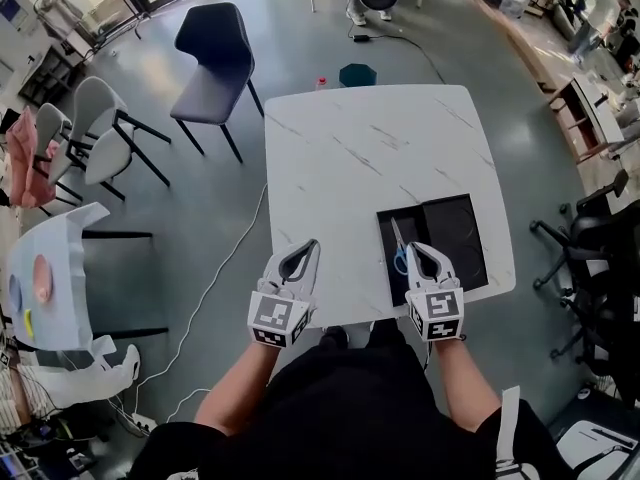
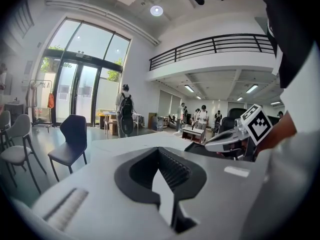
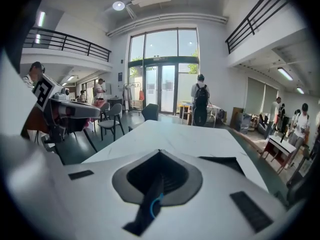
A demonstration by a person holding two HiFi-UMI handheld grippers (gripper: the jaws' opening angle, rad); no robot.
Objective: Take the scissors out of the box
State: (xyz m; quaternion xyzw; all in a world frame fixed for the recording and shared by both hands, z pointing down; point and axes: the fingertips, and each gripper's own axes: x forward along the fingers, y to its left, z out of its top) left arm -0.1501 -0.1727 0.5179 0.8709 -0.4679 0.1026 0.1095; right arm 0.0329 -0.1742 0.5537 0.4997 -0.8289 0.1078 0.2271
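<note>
Both tongs are pressed together, gripping nothing. The left tongs [image 1: 312,245] hang over the near edge of the white marble tabletop [image 1: 370,148]. The right tongs [image 1: 416,249] hang over the black box [image 1: 455,236], just beside the blue-handled scissors [image 1: 398,251] lying inside it. A dark chair [image 1: 212,63] stands on the grey floor [image 1: 240,238].

White marble table [image 1: 370,148]; dark chair [image 1: 213,63] beside far corner; grey chairs [image 1: 90,133] left.
</note>
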